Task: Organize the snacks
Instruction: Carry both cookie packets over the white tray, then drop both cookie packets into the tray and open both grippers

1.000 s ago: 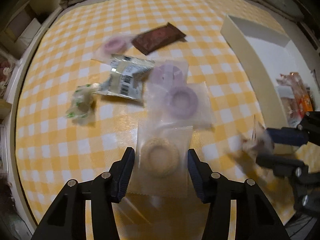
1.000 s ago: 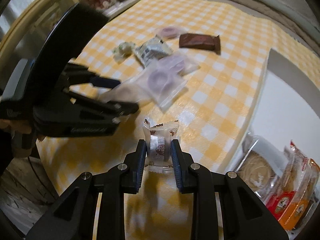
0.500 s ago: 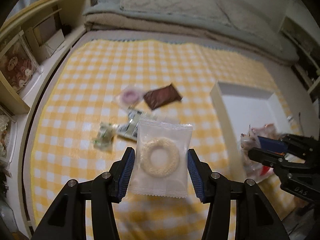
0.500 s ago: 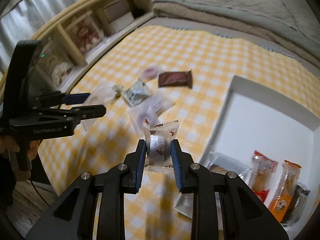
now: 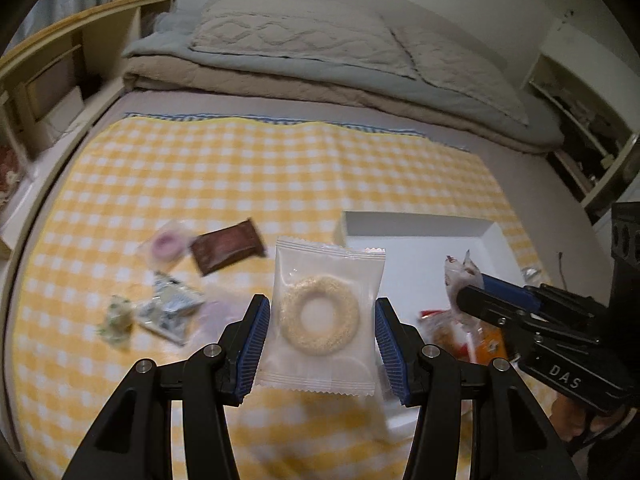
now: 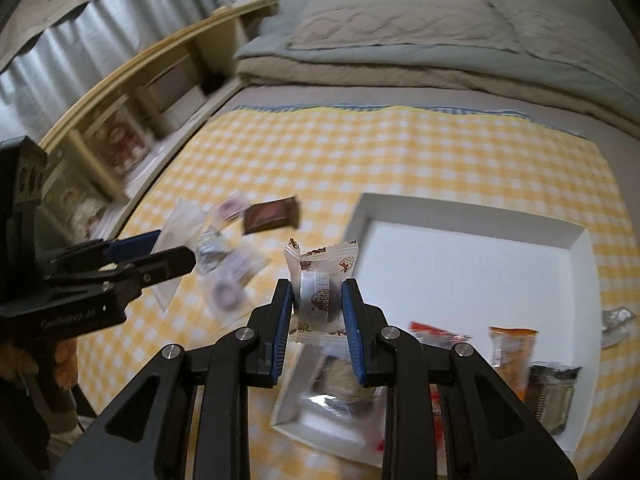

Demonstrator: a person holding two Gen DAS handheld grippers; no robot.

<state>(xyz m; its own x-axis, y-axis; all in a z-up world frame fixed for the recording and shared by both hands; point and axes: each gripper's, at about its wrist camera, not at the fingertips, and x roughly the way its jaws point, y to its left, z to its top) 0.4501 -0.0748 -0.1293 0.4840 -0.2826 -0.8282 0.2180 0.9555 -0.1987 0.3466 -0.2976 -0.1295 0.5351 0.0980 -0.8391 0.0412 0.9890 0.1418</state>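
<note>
A clear square plastic packet with a pale ring biscuit [image 5: 325, 315] hangs upright above the yellow check; a small silver-white wrapped sweet with brown print [image 6: 321, 292] stands upright over the white rectangular tray [image 6: 460, 220]

dim, motion-blurred, fisheye-warped edges

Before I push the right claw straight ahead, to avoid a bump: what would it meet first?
Probably the white tray, beyond the candy packet held in the right claw; nothing shows between, though depth is unclear.
</note>
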